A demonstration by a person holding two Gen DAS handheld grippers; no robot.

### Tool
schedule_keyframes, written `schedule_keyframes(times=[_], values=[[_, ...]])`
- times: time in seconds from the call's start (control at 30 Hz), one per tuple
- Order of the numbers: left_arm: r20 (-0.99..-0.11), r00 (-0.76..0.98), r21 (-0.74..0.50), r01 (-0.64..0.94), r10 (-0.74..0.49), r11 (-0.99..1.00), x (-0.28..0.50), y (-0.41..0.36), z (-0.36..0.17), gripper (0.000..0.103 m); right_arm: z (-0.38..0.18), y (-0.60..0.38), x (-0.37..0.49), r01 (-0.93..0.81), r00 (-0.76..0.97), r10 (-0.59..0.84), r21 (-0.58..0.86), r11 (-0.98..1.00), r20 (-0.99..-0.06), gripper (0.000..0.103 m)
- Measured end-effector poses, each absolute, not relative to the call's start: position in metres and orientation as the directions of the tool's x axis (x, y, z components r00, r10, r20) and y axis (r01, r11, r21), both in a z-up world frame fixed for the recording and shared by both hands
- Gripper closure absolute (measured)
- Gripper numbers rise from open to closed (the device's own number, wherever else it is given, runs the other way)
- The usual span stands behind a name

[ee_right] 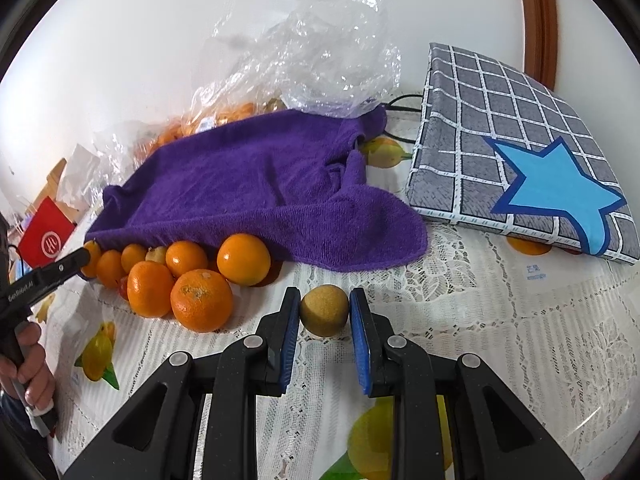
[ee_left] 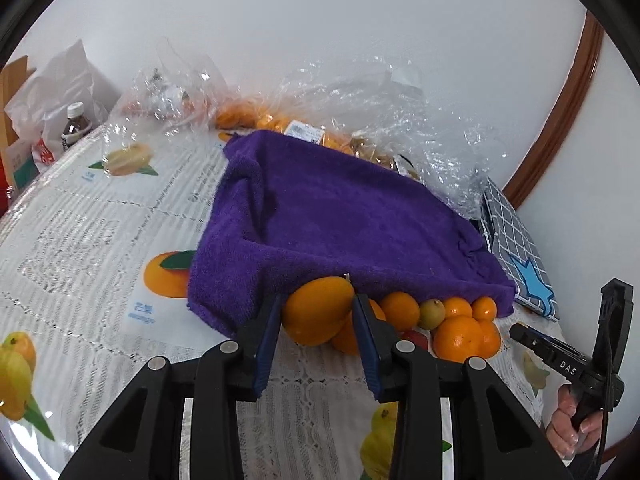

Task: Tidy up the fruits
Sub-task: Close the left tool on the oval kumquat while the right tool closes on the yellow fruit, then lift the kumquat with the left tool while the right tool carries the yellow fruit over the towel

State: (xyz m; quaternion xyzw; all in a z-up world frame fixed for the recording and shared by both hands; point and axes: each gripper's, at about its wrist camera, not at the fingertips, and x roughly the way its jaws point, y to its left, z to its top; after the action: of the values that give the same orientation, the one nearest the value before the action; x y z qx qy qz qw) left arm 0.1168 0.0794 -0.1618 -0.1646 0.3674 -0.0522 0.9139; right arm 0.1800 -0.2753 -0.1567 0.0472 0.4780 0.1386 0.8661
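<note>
Fruit lies in a heap on the lace tablecloth (ee_right: 500, 320), right at the front edge of a purple towel (ee_right: 256, 184); some of it is tucked under that edge. The left gripper (ee_left: 316, 312) has its two blue pads on both sides of a big orange fruit (ee_left: 316, 314) at the left end of the heap, and they press on it. The right gripper (ee_right: 325, 312) is clamped on a small round yellow-brown fruit (ee_right: 323, 310); this one sits alone on the cloth, a little apart from the heap. In the heap are round oranges (ee_right: 202, 300), smaller ones behind them, a little green-yellow fruit (ee_left: 432, 314) and something red (ee_left: 414, 338) that is mostly hidden. Behind the towel stands a crinkly clear plastic bag (ee_right: 320, 60) with more orange fruit inside. A grey checked cushion with a blue star (ee_right: 520, 152) lies to the right of the towel; a dark bottle (ee_left: 76, 124) stands far back on the left. A hand (ee_left: 572, 420) holds the right gripper's handle.
</note>
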Motion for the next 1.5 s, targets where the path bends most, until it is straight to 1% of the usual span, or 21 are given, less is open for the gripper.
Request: schedule_keyframes(times=[0.23, 0.33, 0.43, 0.67, 0.83, 0.93, 1.1, 1.2, 1.33, 1.5], values=[[-0.629, 0.758, -0.31, -0.038, -0.175, 0.95, 0.11, 0.084, -0.151, 0.068, -0.15, -0.275, 0.175, -0.224, 0.528, 0.325, 0.241, 0.944, -0.784, 0.078], [-0.618, 0.767, -0.303, -0.034, -0.169, 0.952, 0.109, 0.089, -0.139, 0.068, -0.144, -0.273, 0.174, -0.232, 0.522, 0.341, 0.255, 0.939, -0.781, 0.078], [-0.599, 0.784, -0.298, -0.03, -0.163, 0.954, 0.115, 0.091, -0.122, 0.068, -0.127, -0.267, 0.174, -0.256, 0.543, 0.35, 0.247, 0.935, -0.763, 0.078], [-0.56, 0.82, -0.258, -0.034, -0.121, 0.965, 0.156, 0.089, -0.089, 0.068, -0.084, -0.236, 0.211, -0.315, 0.595, 0.358, 0.201, 0.928, -0.72, 0.078], [-0.56, 0.819, -0.268, -0.037, -0.124, 0.963, 0.195, 0.083, -0.091, 0.068, -0.069, -0.206, 0.248, -0.356, 0.613, 0.375, 0.18, 0.917, -0.696, 0.078], [-0.584, 0.801, -0.27, -0.039, -0.131, 0.962, 0.217, 0.077, -0.108, 0.068, -0.08, -0.188, 0.27, -0.37, 0.591, 0.386, 0.187, 0.91, -0.708, 0.078], [-0.635, 0.762, -0.252, -0.047, -0.128, 0.967, 0.23, 0.071, -0.142, 0.068, -0.119, -0.18, 0.286, -0.337, 0.555, 0.371, 0.207, 0.919, -0.744, 0.078], [-0.654, 0.747, -0.216, -0.037, -0.116, 0.976, 0.232, 0.066, -0.148, 0.068, -0.13, -0.18, 0.285, -0.336, 0.561, 0.348, 0.177, 0.925, -0.751, 0.078], [-0.668, 0.733, -0.21, -0.02, -0.129, 0.977, 0.233, 0.06, -0.152, 0.068, -0.14, -0.189, 0.288, -0.311, 0.554, 0.343, 0.193, 0.93, -0.759, 0.078], [-0.701, 0.704, -0.195, -0.029, -0.119, 0.98, 0.236, 0.055, -0.16, 0.068, -0.159, -0.194, 0.294, -0.292, 0.514, 0.303, 0.169, 0.941, -0.802, 0.078]])
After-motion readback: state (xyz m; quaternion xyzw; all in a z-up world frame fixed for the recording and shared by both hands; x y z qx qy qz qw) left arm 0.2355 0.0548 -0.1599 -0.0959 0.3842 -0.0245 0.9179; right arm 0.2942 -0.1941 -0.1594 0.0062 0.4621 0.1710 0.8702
